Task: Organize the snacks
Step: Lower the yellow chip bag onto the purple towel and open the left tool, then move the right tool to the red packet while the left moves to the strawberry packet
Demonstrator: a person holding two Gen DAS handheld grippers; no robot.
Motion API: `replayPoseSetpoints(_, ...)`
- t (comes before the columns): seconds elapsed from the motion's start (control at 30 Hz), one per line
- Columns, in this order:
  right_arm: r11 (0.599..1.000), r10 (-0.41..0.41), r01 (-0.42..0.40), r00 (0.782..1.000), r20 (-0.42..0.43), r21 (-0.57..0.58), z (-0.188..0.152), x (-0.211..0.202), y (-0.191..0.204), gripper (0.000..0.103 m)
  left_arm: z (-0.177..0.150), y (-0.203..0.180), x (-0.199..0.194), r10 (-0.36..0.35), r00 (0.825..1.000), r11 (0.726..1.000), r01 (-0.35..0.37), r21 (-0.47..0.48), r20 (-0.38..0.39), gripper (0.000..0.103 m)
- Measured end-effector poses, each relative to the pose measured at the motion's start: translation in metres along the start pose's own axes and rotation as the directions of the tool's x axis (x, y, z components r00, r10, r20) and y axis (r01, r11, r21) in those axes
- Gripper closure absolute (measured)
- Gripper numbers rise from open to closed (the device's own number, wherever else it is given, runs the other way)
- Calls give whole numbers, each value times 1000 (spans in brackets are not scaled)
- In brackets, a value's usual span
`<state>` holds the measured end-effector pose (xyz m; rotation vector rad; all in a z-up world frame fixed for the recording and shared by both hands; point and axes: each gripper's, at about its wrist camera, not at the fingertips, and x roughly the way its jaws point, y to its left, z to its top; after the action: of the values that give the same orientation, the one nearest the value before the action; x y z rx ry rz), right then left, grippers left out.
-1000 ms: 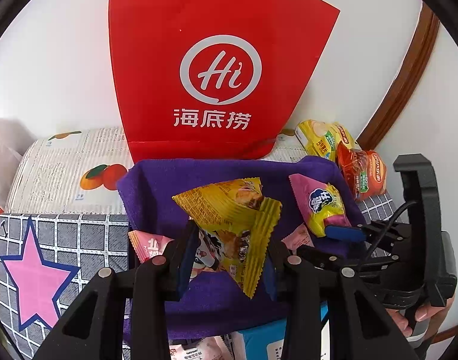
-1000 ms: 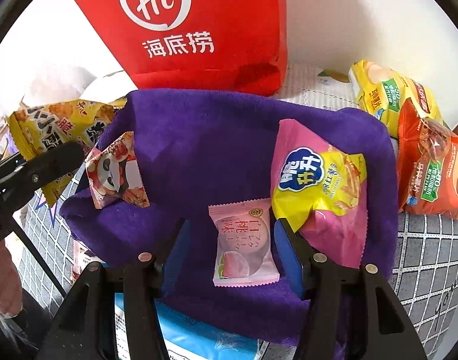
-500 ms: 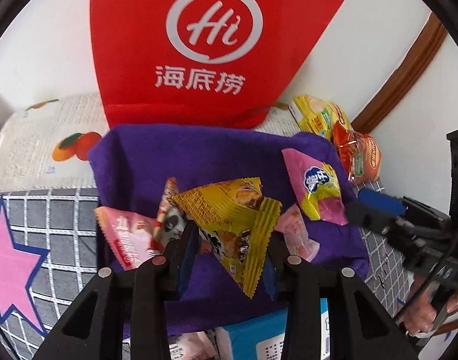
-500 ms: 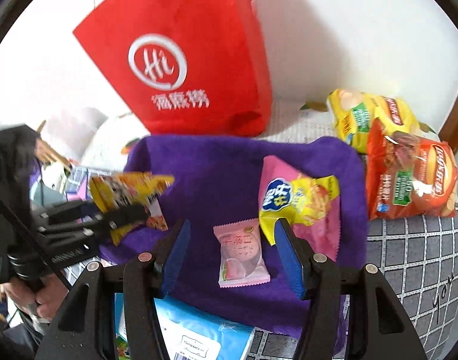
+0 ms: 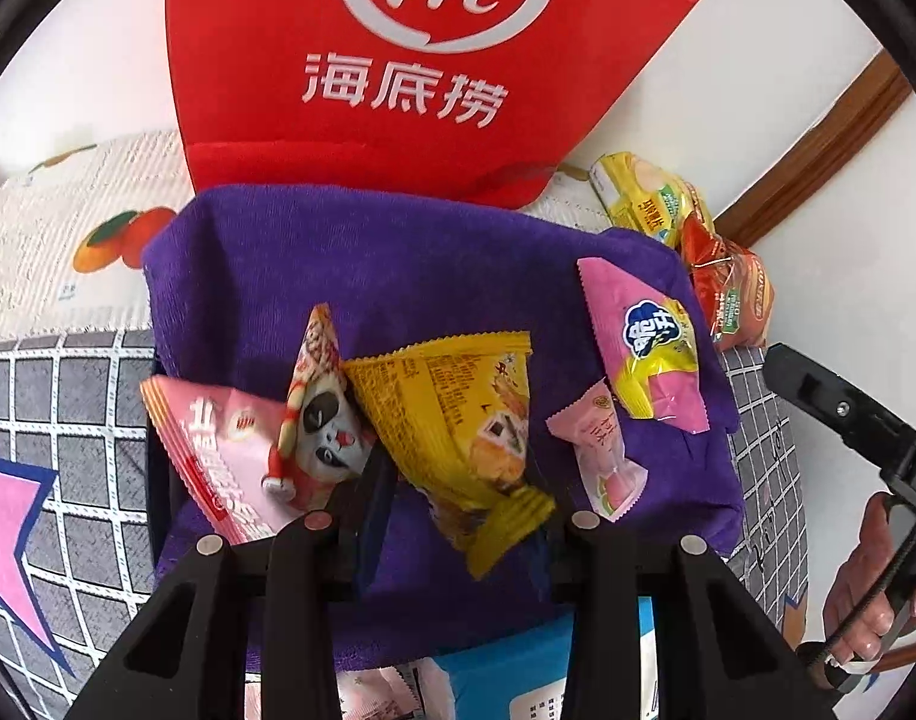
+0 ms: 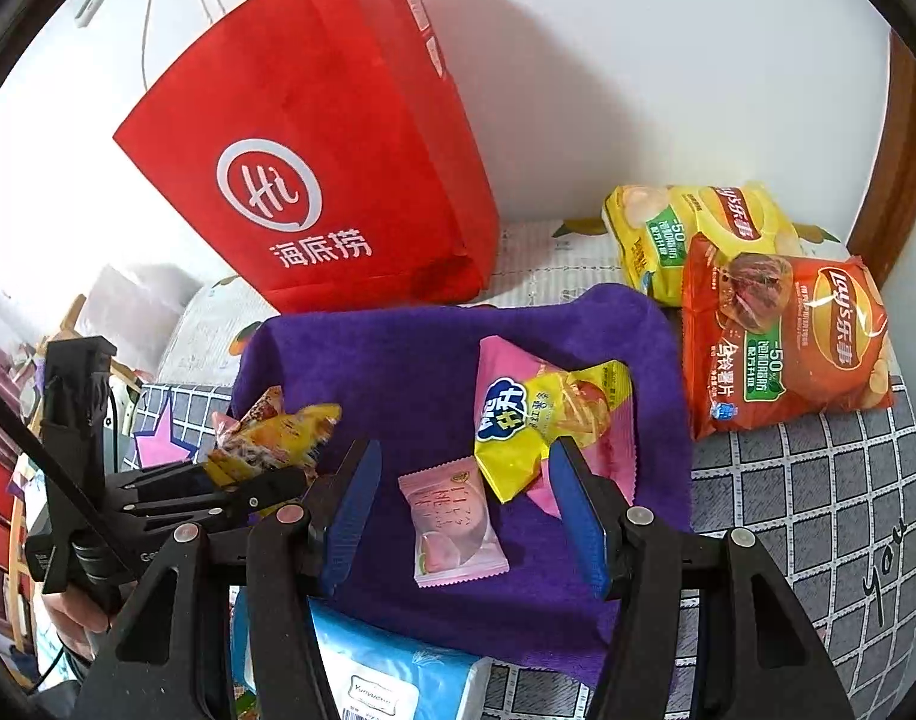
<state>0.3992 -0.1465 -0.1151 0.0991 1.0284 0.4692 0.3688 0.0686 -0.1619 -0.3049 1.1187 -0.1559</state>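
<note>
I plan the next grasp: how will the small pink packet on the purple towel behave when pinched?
The small pink packet looks light and flat, so it probably lifts easily. Its glossy film may slip or crumple. Lying on the soft purple towel, its edges may be hard to catch.

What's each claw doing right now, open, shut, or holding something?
Left claw: shut on the yellow snack packet.
Right claw: open, empty, above the small pink packet.

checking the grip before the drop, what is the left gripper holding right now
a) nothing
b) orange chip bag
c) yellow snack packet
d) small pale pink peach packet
c: the left gripper has its pads pressed on the yellow snack packet, held over the purple towel.
</note>
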Motion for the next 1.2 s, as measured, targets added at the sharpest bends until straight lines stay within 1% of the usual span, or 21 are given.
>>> replayPoseSetpoints(0.23, 1000, -4, 4, 1000, 11, 1, 0, -6, -2, 45, -1, -1, 7, -4, 999, 1000, 4, -1, -33, 69)
replayPoseSetpoints(0.33, 1000, -8, 8, 1000, 17, 3, 0, -8, -3, 45, -1, -2, 7, -7, 999, 1000, 7, 1, -42, 67)
replayPoseSetpoints(0.37, 1000, -9, 9, 1000, 16, 3, 0, -9, -3, 45, -1, -3, 6, -6, 999, 1000, 6, 3, -41, 64)
replayPoseSetpoints(0.4, 1000, -11, 11, 1000, 16, 3, 0, -9, -2, 45, -1, -3, 4, -5, 999, 1000, 6, 3, -36, 58)
replayPoseSetpoints(0.47, 1000, -16, 16, 1000, 18, 1, 0, -10, -1, 45, 0, -5, -3, 1, 1000, 1000, -1, 10, -12, 51)
replayPoseSetpoints(0.63, 1000, -9, 9, 999, 36, -10, 0, -18, 5, 45, 1, -9, -26, 1, 999, 1000, -2, 24, 43, 47)
replayPoseSetpoints(0.73, 1000, -10, 10, 999, 53, -13, 0, -26, 13, 45, 1, -9, -39, 8, 997, 1000, -9, 12, 70, 47)
replayPoseSetpoints(0.9, 1000, 0, 3, 994, 110, -27, -6, -54, 30, 45, 0, -10, -52, 26, 994, 1000, -27, 6, 104, 46)
replayPoseSetpoints(1.0, 999, -30, 33, 992, 121, -26, -17, -69, 34, 45, -2, -11, -56, 19, 994, 1000, -19, -1, 103, 46)
replayPoseSetpoints(1.07, 998, -60, 64, 988, 139, -20, -30, -78, 31, 45, -4, -13, -62, 19, 994, 1000, -20, 2, 110, 46)
replayPoseSetpoints(1.13, 993, -121, 120, 978, 170, 18, -49, -85, 24, 45, -7, -17, -69, 25, 992, 1000, -26, 8, 123, 46)
replayPoseSetpoints(1.2, 984, -178, 175, 968, 179, 28, -66, -88, 21, 45, -11, -26, -78, 22, 990, 999, -27, 30, 142, 46)
